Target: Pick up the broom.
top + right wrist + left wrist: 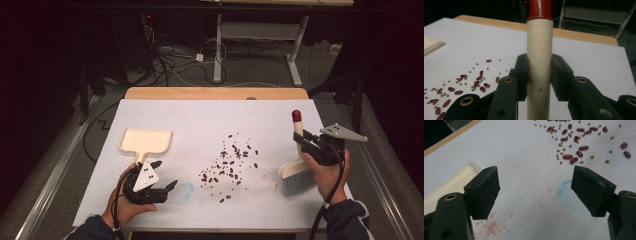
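Note:
Red beans and small green ones (229, 166) lie scattered over the middle of the white table cover (210, 120). A cream dustpan (146, 141) rests at the left, its handle toward my left gripper (165, 175), which stands open just in front of it with nothing between its fingers (485, 192). At the right, my right gripper (301, 140) is shut on the cream, red-tipped handle (539, 60) of a small brush (296, 175). The brush's grey bristles hang near the table by the right hand. The beans (574, 147) lie ahead of the open left jaws.
A blue smudge (567, 195) and red stains (494, 227) mark the cover near the left gripper. The wooden table edge (215, 93) runs along the far side. Beyond it are cables on the floor and a white desk frame (255, 35).

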